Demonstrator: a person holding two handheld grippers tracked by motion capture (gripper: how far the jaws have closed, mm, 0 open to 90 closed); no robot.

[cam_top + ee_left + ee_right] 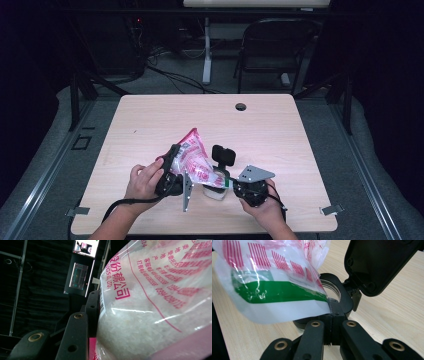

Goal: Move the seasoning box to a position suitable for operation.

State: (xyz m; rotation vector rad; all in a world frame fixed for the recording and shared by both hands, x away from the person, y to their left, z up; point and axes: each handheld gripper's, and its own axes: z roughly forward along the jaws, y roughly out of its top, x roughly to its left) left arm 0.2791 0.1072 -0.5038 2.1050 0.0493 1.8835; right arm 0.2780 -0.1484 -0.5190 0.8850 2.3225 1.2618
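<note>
The work in hand looks like pouring: a clear plastic bag of white granules (192, 157), printed in pink and with a green band at one end, is held tilted over a black-lidded jar (218, 187) that stands near the front edge of the bench (150, 120), about midway along it. The jar's flip lid (224, 155) stands open and upright behind the round mouth (331, 290).

The left claw (172, 157) grips the fat, filled part of the bag from the side, its jaws held partly apart by the bag's bulk; in the left gripper view one black jaw presses against the plastic with the granules bulging past it. The right claw (331, 308) is fully closed, pinching the bag's lower corner just at the jar's rim, so that corner hangs right over the opening.

No granules can be seen falling, and I cannot tell whether the pinched corner has been cut open. By my judgement the step is at the aiming stage, with the spout lined up and the contents still high in the bag.

The next move calls for raising the left end gently so the granules slide down, while the right claw keeps the corner steady over the mouth; too steep a tilt would likely spill onto the bench.
</note>
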